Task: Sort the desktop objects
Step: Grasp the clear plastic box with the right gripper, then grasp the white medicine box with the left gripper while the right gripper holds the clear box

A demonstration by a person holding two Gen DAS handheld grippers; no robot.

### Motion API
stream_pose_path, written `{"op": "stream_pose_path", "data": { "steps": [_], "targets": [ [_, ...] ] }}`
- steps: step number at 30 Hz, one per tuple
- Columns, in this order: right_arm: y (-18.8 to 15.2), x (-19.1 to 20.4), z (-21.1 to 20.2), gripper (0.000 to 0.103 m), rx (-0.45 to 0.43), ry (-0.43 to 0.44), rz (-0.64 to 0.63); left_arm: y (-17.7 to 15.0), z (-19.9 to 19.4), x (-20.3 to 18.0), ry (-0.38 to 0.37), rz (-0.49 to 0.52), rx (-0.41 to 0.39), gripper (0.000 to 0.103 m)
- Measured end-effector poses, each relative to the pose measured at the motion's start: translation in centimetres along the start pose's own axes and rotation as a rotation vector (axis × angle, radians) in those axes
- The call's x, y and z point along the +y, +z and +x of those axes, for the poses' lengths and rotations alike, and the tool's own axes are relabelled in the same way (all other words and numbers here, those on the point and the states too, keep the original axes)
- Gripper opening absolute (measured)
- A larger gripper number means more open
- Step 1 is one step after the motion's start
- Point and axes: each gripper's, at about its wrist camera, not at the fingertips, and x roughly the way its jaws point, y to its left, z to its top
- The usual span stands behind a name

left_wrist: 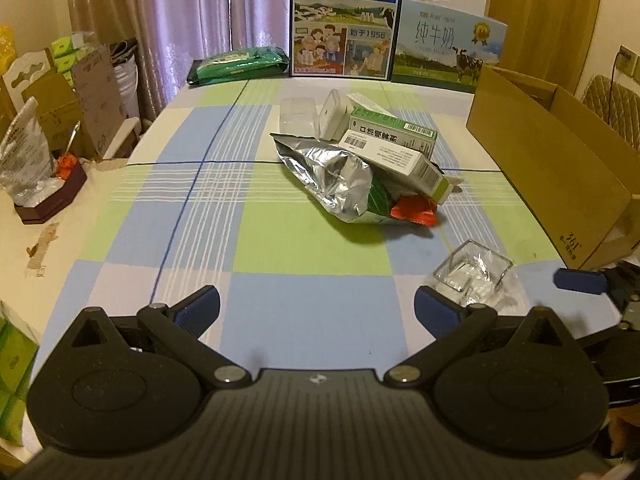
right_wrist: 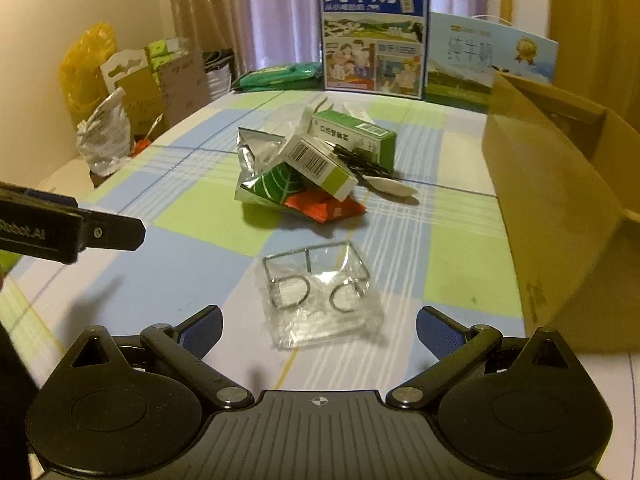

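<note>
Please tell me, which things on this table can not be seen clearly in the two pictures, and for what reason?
- Inside of the cardboard box: hidden by its own near wall, both views.
- Red packet: mostly under the foil bag and white-green carton.
- Black item behind the cartons: too small and dark to identify.
- Wire piece in the clear wrap: glare blurs it.
- Carton print: too small to read.

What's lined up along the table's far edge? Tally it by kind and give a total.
Milk boxes: 2
Green pack: 1
Total: 3
</note>
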Motion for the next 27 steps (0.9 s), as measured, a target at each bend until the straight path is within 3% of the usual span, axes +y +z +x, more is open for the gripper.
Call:
{"op": "stream_pose_path", "data": {
  "steps": [8,24,27],
  "targets": [
    [1.1,-0.4,3.5,0.099,-0.005,0.028,-0.040,0.7,2.2,-0.1,-0.028,-0.002,0.013,0.102],
    [1.3,-0.7,6.1,0.065,0.013,0.023,-0.059,1.8,4.3,-1.0,-0.058,0.025,0.007,0.101],
    [1.3,-0.9,5.8,0.064,0.008,0.009,-0.052,2.0,4.4,-1.4,-0.064,0.037,0.003,0.101]
  ]
}}
